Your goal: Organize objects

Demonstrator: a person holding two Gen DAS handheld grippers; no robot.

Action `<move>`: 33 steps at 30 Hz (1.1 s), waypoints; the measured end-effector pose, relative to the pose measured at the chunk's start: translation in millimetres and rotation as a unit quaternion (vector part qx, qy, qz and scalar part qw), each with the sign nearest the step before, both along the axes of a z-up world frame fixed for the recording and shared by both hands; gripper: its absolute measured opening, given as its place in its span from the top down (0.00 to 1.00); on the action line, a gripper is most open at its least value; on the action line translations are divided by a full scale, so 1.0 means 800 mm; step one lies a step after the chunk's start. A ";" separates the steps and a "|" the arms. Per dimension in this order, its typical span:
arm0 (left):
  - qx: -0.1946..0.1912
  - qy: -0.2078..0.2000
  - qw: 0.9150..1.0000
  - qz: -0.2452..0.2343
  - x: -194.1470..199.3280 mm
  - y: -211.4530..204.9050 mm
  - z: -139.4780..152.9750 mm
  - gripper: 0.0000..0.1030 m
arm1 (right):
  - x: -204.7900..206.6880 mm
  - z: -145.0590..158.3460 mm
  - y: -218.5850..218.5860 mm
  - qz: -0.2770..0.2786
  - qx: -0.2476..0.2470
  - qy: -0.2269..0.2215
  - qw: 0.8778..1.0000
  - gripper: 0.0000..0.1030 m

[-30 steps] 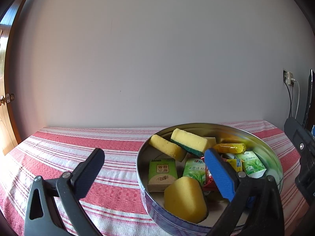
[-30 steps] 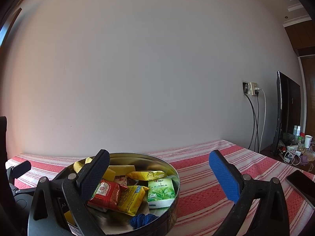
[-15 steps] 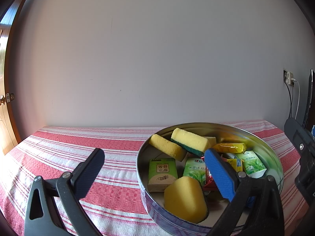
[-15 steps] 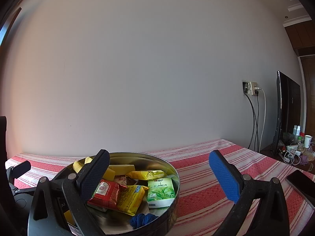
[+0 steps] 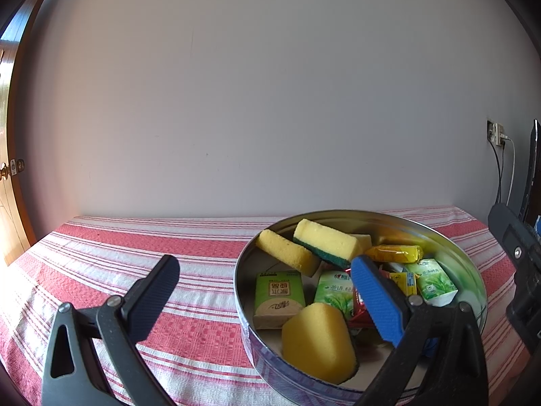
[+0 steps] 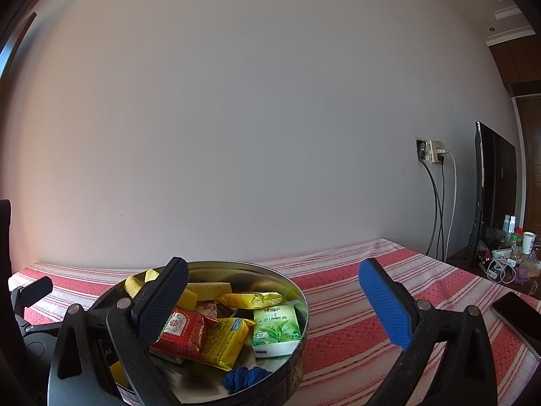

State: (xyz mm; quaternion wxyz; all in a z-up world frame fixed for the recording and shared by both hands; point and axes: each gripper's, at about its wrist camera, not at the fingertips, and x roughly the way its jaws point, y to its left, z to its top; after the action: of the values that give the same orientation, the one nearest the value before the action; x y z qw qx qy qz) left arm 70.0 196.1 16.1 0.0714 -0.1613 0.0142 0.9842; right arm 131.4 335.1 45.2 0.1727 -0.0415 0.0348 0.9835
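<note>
Left gripper [image 5: 267,291]: fingers spread wide, holding nothing, its blue finger [image 5: 377,299] over the round tin [image 5: 245,324] on the striped bench [image 5: 135,250]. Right gripper [image 6: 274,299]: fingers equally wide and empty, dark finger [image 6: 162,301] above the tin's left side. Sponges [image 5: 318,345] and snack packets [image 6: 275,330] lie inside the tin.

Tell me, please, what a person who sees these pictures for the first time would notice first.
The eye goes first to the round metal tin on the red striped tablecloth, crammed with yellow sponges and bright snack packets. Both the left gripper and the right gripper are open in the foreground, holding nothing. Behind is a bare pale wall.
</note>
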 end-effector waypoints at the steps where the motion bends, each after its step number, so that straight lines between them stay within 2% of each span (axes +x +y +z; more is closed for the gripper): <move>1: 0.000 -0.001 1.000 0.001 -0.002 0.000 0.001 0.00 | 0.000 0.000 0.000 0.000 0.000 0.000 1.000 0.01; 27: -0.005 0.000 1.000 0.005 0.003 -0.004 0.003 0.00 | 0.000 0.000 0.001 0.004 -0.001 -0.005 1.000 0.01; 33: -0.021 0.013 1.000 0.002 0.010 0.005 0.005 0.00 | -0.001 0.001 0.005 0.006 -0.006 -0.009 1.000 0.01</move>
State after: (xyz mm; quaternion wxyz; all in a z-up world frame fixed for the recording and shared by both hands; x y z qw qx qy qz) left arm 77.6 199.8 19.9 0.0653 -0.1497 0.0359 0.9859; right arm 130.5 339.1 46.3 0.1669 -0.0512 0.0389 0.9839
